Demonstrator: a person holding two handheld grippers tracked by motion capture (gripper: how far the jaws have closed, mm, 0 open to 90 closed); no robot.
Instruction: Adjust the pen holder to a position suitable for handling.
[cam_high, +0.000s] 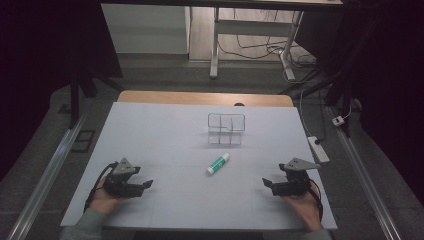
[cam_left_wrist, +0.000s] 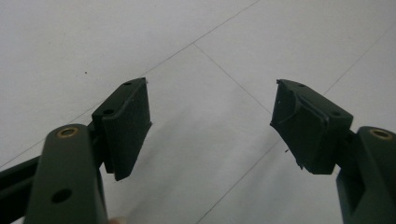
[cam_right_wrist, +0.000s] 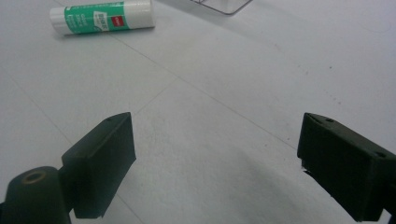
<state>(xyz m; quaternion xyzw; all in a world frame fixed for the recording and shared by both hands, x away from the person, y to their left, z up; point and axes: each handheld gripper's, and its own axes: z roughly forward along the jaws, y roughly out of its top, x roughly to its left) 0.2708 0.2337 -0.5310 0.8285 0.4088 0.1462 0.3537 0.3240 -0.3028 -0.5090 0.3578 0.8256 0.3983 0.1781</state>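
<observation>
White board (cam_high: 165, 130) from above: we see the glue stick (cam_high: 218, 164) lying untouched near the middle, just short of the clear organizer (cam_high: 226, 129), with our left gripper (cam_high: 148, 184) and right gripper (cam_high: 266, 183) at the near corners. Left gripper view: jaws apart, nothing between. Right gripper view: jaws apart, glue stick (cam_right_wrist: 101, 17) well ahead; everything is left to do, we judge.

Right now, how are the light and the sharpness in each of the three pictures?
High view: dim, with dark edges; the glue stick and clear divided box are small but readable. Left gripper view: even light, near parts soft, faint shadow under the open left hand-held gripper. Right gripper view: glue stick label slightly blurred, soft shadow on the table sheet.
</observation>
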